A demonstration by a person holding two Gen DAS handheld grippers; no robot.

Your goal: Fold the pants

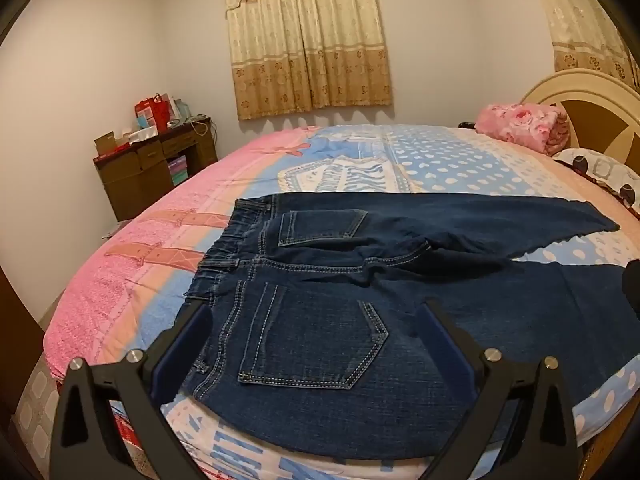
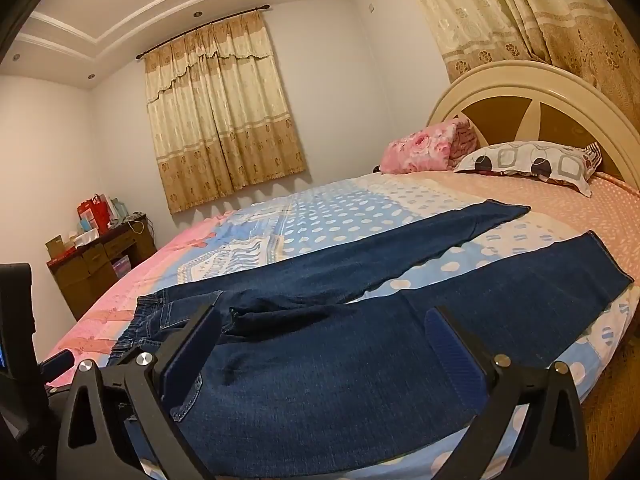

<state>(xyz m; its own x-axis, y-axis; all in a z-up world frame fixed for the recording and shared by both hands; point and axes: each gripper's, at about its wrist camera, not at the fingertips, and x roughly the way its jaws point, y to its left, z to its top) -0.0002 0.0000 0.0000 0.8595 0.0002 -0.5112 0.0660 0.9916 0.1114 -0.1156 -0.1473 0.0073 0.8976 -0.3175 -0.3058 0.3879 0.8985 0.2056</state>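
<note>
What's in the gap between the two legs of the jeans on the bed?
Only bare bedsheet, blue with white dots. The two legs of the jeans spread apart in a V, and nothing lies in that gap. The right wrist view shows it best.

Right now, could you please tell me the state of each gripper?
Left gripper: open, holding nothing, above the jeans.
Right gripper: open, holding nothing.

Dark blue jeans (image 1: 320,300) with pale stitching lie ahead of the claws on a bedspread (image 1: 168,248) of pink, peach and white-dotted light blue, beyond them beige flowered curtains (image 1: 308,40) and a pink rose-print blanket (image 2: 420,148).
</note>
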